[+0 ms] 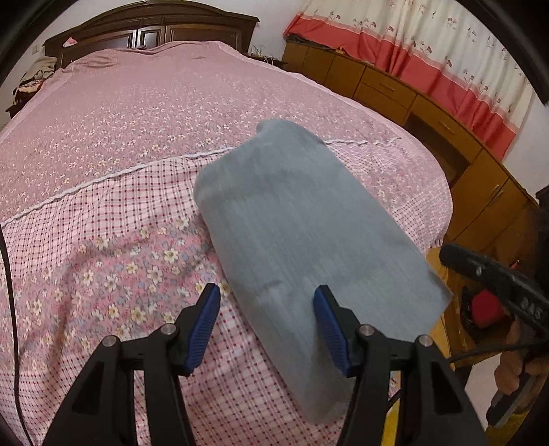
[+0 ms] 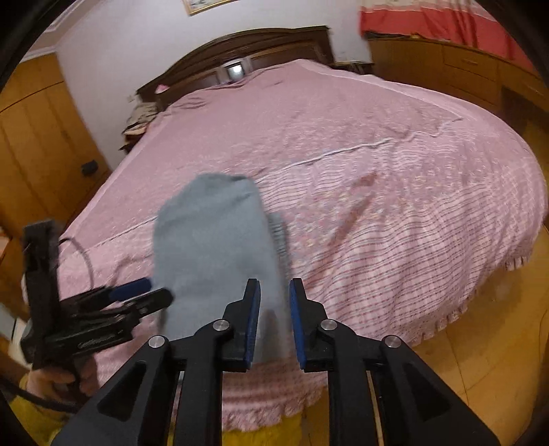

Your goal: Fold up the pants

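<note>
The grey pants (image 1: pixel 302 247) lie folded lengthwise on the pink bed, near its foot edge, blurred by motion. My left gripper (image 1: pixel 267 319) is open, its jaws wide apart over the pants' near left edge, holding nothing. In the right wrist view the pants (image 2: pixel 212 247) stretch away from the camera. My right gripper (image 2: pixel 274 319) is open with a narrow gap, and the pants' near end shows between its blue pads; I cannot tell whether they touch it. The left gripper (image 2: pixel 137 291) shows at the left of that view.
The bed (image 1: pixel 120 154) has a pink flowered and checked cover and a dark wooden headboard (image 1: pixel 154 31). Wooden cabinets (image 1: pixel 429 113) under a red and cream curtain stand on the right. A wooden wardrobe (image 2: pixel 37 144) stands left. The floor (image 2: pixel 480 326) is yellow wood.
</note>
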A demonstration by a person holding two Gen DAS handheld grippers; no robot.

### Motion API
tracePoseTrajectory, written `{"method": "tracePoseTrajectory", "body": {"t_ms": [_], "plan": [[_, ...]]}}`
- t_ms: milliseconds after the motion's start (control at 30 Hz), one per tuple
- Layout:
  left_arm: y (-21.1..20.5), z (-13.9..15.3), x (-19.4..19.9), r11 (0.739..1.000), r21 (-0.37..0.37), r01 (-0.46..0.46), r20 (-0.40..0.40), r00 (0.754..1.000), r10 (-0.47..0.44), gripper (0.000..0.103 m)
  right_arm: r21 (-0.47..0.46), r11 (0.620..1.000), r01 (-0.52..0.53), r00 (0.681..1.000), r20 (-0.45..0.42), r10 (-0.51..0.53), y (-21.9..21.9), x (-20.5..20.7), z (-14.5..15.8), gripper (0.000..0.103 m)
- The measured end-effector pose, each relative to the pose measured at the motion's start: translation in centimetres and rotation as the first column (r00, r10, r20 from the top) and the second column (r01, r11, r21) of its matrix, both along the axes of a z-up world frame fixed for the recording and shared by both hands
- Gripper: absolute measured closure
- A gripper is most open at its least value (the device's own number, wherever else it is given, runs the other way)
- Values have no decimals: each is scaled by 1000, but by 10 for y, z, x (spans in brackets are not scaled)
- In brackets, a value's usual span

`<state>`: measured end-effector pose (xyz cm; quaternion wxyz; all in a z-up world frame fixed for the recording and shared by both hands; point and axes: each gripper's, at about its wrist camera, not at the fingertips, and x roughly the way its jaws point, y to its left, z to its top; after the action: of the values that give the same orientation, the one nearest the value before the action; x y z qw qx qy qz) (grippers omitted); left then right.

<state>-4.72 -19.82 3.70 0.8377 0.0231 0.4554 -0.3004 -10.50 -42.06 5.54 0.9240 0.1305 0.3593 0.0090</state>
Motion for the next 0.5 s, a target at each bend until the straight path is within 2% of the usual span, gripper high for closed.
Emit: {"method": "tracePoseTrajectory", "body": {"t_ms": [100, 167, 300, 500], "plan": [[1, 1, 0, 1000, 4, -2, -3, 1000, 2, 43, -4, 999, -47, 998, -33, 46, 9, 2, -12, 83], [0, -2, -4, 1000, 3, -4, -6, 1000, 4, 43, -28, 999, -39, 997, -64, 38, 12, 7, -23, 83], [2, -11, -8, 1000, -13, 1, -26, 1000, -1, 42, -13, 1000, -13, 990, -139, 11, 6, 20, -50, 83], [4, -10, -6, 1000, -15, -2, -28, 1000, 1, 42, -10, 1000, -14, 991, -130, 13, 0, 21, -55, 83]]}}
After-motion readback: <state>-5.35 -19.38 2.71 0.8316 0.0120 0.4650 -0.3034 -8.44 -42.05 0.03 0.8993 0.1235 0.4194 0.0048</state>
